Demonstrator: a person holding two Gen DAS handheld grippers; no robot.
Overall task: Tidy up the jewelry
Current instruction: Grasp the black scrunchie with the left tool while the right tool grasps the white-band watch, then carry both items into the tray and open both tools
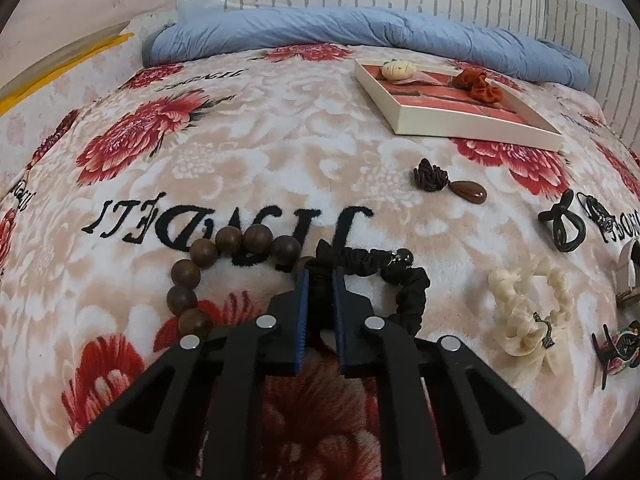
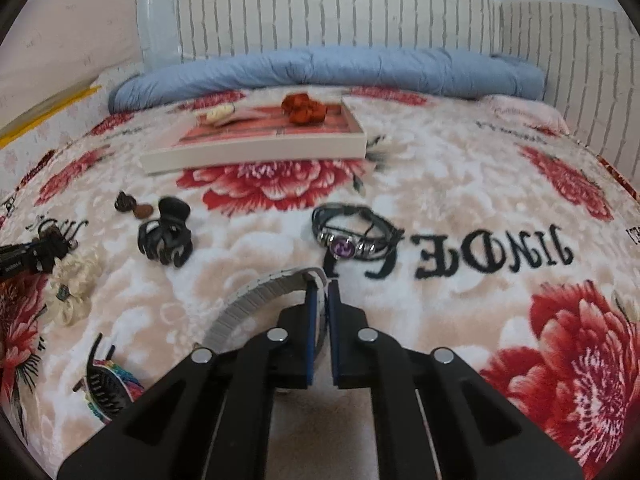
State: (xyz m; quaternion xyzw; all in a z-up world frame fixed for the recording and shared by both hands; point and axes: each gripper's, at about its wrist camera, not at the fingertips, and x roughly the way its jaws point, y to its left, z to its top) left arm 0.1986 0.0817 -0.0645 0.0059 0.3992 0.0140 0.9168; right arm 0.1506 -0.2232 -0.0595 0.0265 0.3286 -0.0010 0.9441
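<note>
My left gripper is shut on a black scrunchie lying on the floral blanket, next to a brown wooden bead bracelet. My right gripper is shut on a grey-white watch strap that curves off to the left. A white tray with a red lining holds a cream ornament and a rust scrunchie; the tray also shows in the right wrist view.
A brown pendant earring, black hair claw, cream scrunchie and colourful clip lie right of my left gripper. A dark bracelet with a purple charm, black claw and clip lie near my right. A blue quilt lies behind.
</note>
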